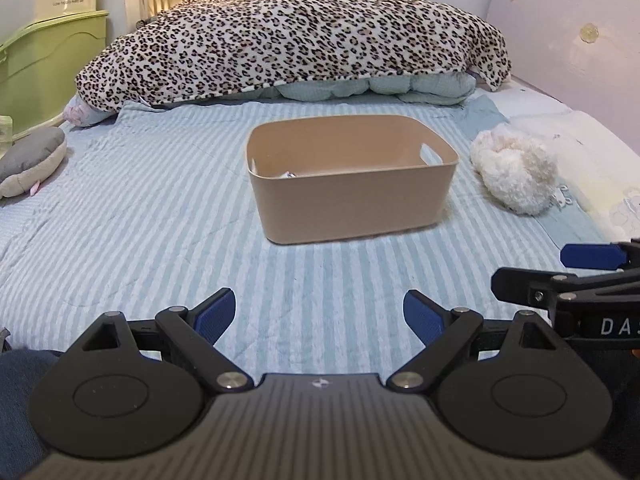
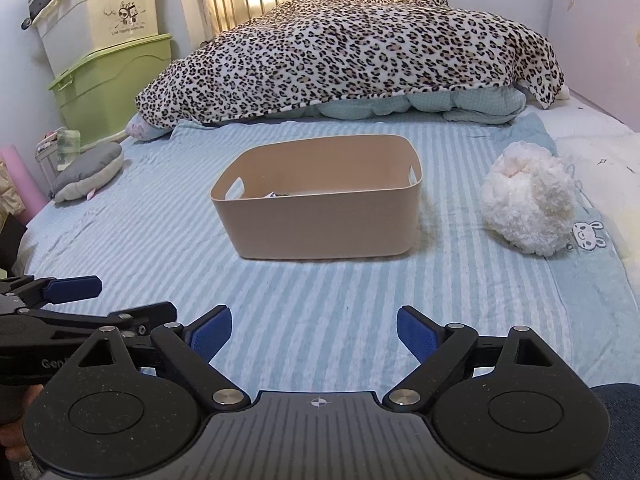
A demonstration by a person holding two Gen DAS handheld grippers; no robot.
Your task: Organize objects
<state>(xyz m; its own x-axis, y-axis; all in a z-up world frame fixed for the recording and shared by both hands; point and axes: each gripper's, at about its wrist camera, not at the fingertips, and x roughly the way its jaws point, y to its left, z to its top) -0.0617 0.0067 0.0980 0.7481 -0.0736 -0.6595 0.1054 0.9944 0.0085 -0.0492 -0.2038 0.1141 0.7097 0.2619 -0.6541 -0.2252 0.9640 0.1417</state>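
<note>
Tan bin (image 1: pixel 352 200) is seen on striped bedsheet (image 1: pixel 140 220), at 12 o'clock of left gripper (image 1: pixel 320 316) and right gripper (image 2: pixel 314 334). Both are spread wide, nothing grasped. White plush (image 2: pixel 528 208) is noted at 2 o'clock.

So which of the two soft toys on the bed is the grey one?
The flat grey-and-beige plush toy at the bed's left edge, near the green storage box. The other, right of the tan plastic bin, is a fluffy white plush ball.

Open striped sheet (image 2: pixel 320 320) ahead; tan bin (image 2: pixel 320 216) mid-bed blocks centre; fluffy white plush (image 2: pixel 528 208) right, grey cushion (image 2: pixel 88 172) left.
</note>
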